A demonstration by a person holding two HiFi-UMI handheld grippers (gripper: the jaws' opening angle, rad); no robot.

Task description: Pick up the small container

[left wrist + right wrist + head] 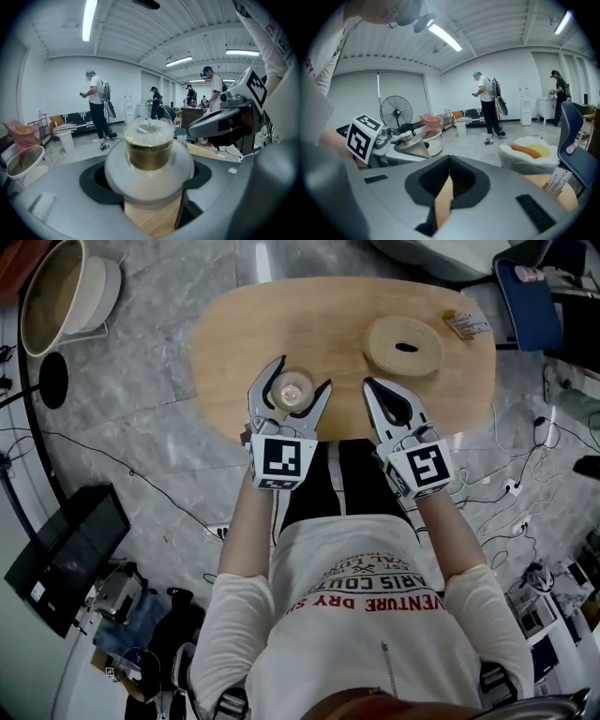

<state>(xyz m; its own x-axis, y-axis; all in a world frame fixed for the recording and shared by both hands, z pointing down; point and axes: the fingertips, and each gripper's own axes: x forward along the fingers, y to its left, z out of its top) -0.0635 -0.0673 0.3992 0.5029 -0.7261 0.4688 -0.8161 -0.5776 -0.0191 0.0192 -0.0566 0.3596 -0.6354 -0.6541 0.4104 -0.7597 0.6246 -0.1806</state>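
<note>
1. The left tool (300,377) is closed on the small container (291,388). Its two jaws stand quite wide apart, because the container fills the space between them and touches both.
2. The small container is a little see-through jar. It has a clear lid, a gold band round the middle and a wide pale ring lower down.
3. Under the left tool is the wooden table (234,343). I cannot tell if the jar is lifted off it or sitting on it.
4. The right tool (373,388) is just to the right of the left tool, near it but not touching. Its jaws are pressed together with only a thin slit between them. There is nothing in them.
5. Ahead of the right tool, further across the table, lies a round woven ring (403,345).
6. Past the ring, to the right, a small packet (466,324) lies by the table's edge.
7. Far off to the left of the left tool, a big white round basket (61,292) stands on the grey floor (141,427).
8. To the right of the right tool, thin cables (511,488) lie on the floor.
</note>
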